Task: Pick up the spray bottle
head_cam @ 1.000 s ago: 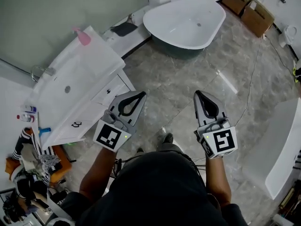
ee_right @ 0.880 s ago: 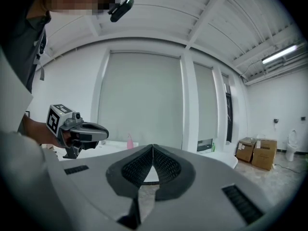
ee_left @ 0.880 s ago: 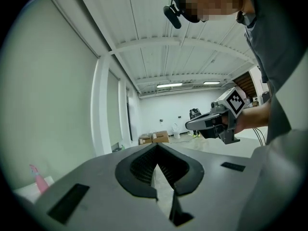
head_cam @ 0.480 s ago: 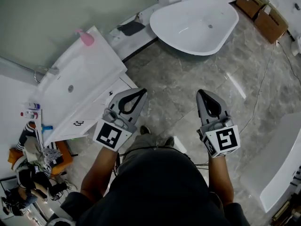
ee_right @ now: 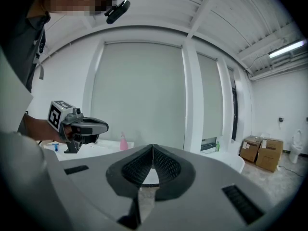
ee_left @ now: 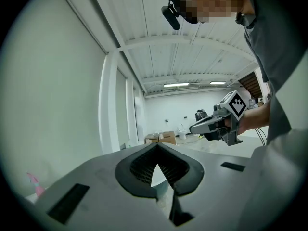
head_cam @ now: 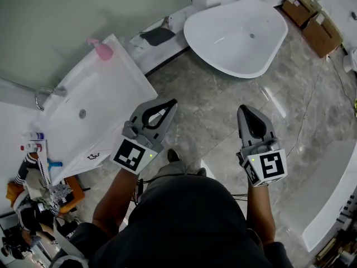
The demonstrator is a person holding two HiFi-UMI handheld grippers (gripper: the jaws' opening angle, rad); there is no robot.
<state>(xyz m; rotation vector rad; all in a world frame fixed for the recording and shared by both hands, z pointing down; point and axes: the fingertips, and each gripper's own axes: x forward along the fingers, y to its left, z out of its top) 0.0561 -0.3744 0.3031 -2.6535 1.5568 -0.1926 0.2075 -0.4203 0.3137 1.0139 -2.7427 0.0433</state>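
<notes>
The pink spray bottle (head_cam: 102, 49) stands upright at the far corner of the white vanity top (head_cam: 125, 80), by the wall. It also shows small in the right gripper view (ee_right: 123, 142) and at the lower left edge of the left gripper view (ee_left: 34, 184). My left gripper (head_cam: 173, 102) is shut and empty, held level over the floor beside the vanity's near edge, well short of the bottle. My right gripper (head_cam: 244, 108) is shut and empty too, further right above the marble floor. Each gripper view shows its own jaws closed with nothing between them, left (ee_left: 156, 145) and right (ee_right: 153, 146).
A white oval bathtub (head_cam: 237, 35) stands ahead on the floor, with cardboard boxes (head_cam: 309, 18) beyond it. A sink basin (head_cam: 83, 113) with a tap is set in the vanity. Toiletries and clutter (head_cam: 39, 188) lie at lower left. Another tub's rim (head_cam: 334, 194) runs along the right.
The person has walked forward, so the vanity and bathtub have come closer and lower in view. Both grippers kept shut and level in front of the body.
</notes>
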